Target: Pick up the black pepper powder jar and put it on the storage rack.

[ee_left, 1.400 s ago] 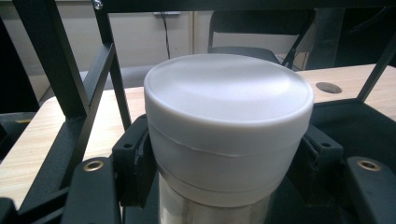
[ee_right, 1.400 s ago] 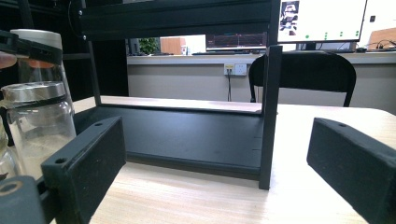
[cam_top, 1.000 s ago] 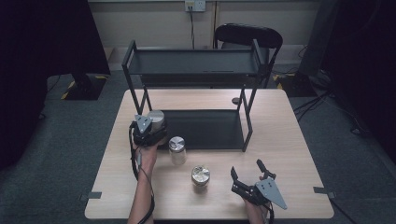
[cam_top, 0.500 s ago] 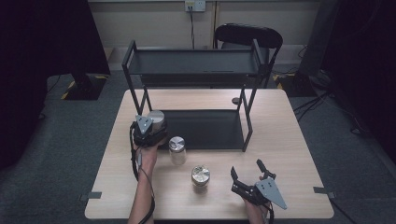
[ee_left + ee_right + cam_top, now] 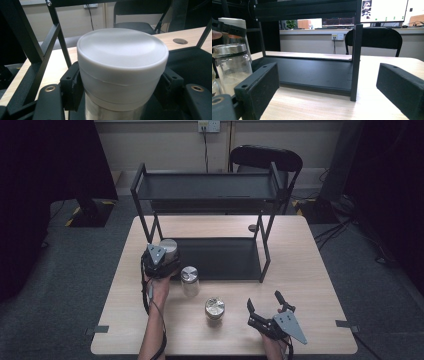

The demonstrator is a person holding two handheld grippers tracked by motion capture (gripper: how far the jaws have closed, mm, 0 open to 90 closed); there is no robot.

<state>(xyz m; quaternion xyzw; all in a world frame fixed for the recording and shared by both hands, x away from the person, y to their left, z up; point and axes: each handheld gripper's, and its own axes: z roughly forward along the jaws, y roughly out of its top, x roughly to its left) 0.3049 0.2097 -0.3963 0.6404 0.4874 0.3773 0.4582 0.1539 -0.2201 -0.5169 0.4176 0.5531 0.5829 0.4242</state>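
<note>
Setting: Pale wooden table (image 5: 310,270) in a dim room with grey carpet, a black chair (image 5: 265,157) at the far side.
Left gripper (image 5: 161,261): jaws clamped on a white-lidded jar (image 5: 122,65), held at the near left corner of the rack; the pads press its sides just below the lid.
Held jar: smooth matte white lid, round and broad; shiny body beneath.
Rack: black metal two-shelf rack (image 5: 207,195), angular posts, flat dark lower shelf (image 5: 312,72); its left post stands just beside the held jar.
Middle: clear glass jar (image 5: 189,280) with a silvery lid stands just right of the left gripper; a second lidded jar (image 5: 214,308) stands nearer, towards the right.
Right gripper (image 5: 270,312): jaws spread wide with nothing between them, resting near the table's near edge, well apart from the jars.
</note>
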